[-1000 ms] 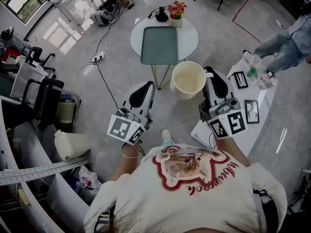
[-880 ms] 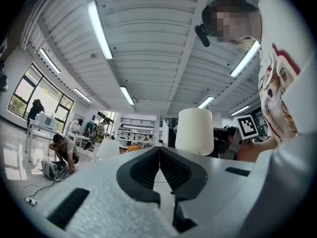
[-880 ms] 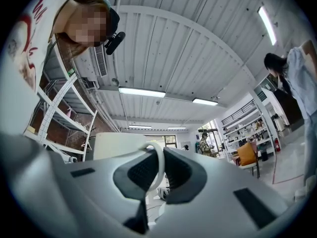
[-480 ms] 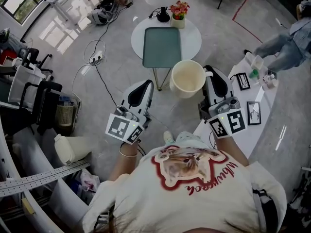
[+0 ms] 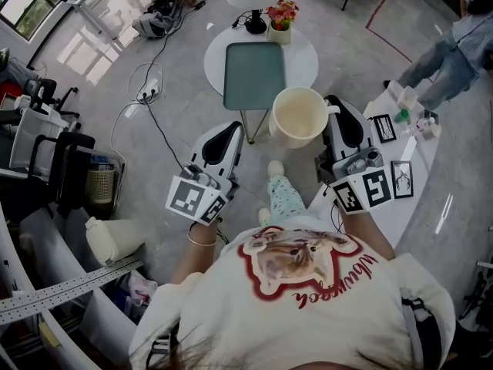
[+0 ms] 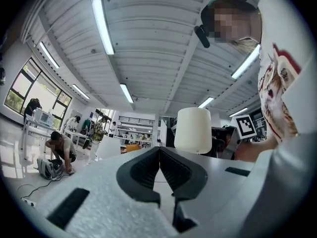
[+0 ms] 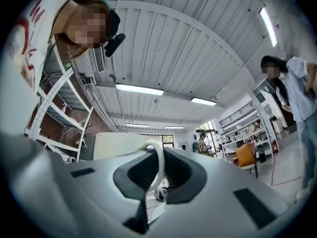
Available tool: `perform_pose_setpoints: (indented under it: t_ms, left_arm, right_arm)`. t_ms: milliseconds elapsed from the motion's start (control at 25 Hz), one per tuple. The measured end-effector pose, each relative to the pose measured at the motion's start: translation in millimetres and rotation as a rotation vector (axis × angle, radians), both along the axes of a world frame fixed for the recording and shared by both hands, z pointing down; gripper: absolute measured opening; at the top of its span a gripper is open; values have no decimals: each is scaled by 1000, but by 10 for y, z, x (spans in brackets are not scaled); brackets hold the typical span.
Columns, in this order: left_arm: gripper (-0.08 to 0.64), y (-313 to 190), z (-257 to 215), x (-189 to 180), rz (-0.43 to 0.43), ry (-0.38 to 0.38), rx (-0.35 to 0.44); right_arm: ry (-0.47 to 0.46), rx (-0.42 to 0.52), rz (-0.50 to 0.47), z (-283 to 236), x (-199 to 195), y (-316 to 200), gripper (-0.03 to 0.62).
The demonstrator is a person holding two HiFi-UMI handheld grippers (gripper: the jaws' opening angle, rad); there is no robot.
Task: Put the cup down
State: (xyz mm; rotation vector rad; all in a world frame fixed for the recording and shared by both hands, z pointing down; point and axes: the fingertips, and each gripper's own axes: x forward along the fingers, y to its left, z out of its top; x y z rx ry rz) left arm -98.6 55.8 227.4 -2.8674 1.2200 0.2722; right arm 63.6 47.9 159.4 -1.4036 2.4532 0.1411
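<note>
Head view has the cream-coloured cylindrical cup (image 5: 299, 116) up in the air in front of the person, its open mouth facing the camera. It hangs on the near side of the round white tabletop (image 5: 300, 58), which carries a green rectangular tray (image 5: 254, 72). At the cup's right is the right gripper (image 5: 334, 108), reaching in at the handle. The right gripper view settles what the head camera can't: its fingers (image 7: 181, 175) are clamped on the thin white handle loop (image 7: 159, 165), with the cup wall just left of them. On the other side the left gripper (image 5: 233, 133) hangs apart from the cup. The left gripper view shows its fingers (image 6: 143, 170) pressed together on nothing, and beyond them the cup side-on.
</note>
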Motion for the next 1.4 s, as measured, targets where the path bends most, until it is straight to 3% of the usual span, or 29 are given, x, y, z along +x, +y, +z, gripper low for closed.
perform_pose_setpoints:
  t_ms: [920,1400]
  left_arm:
    - [15,-1862,-70,159,-29,15,10]
    - [14,-2476,10,55,-95,9,-12]
  right_arm:
    - [-11,2,-61,-31,15,-1895,41]
    - [-21,-12,-114,27,-38,-2610,41]
